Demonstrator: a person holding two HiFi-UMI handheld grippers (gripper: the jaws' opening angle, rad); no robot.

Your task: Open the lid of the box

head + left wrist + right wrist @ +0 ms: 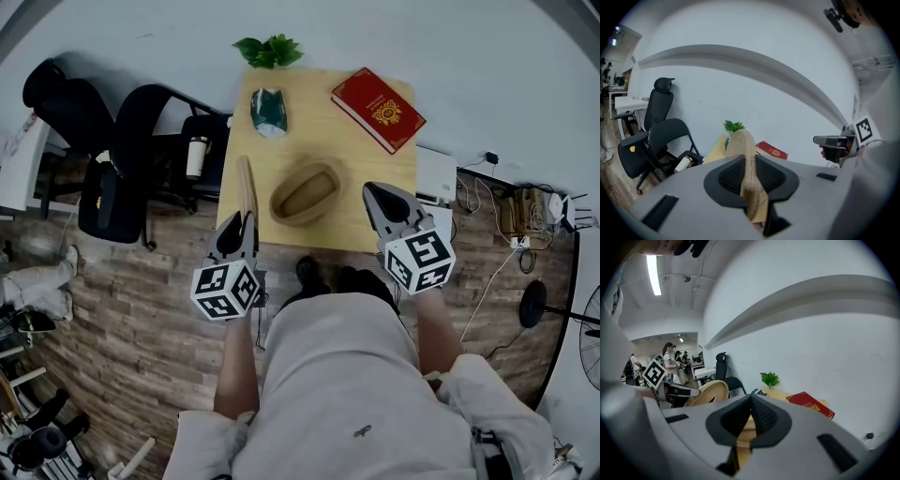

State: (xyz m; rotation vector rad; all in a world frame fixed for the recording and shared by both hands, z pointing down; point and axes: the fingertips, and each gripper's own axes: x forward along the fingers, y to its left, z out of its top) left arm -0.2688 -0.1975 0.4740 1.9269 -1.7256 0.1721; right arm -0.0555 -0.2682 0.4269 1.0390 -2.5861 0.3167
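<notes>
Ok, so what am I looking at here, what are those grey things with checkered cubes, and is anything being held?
A person holds a gripper in each hand; the marker cubes belong to them. One picture looks down from the person's head; the other two look along each gripper's jaws. On the wooden table sit an open woven box and a red book, with a plant at its far edge. The left gripper clamps the woven lid on edge; the right gripper has its jaws shut, empty.

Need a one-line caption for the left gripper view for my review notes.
Left gripper clamps the woven lid edge-on, red book and plant beyond.
</notes>
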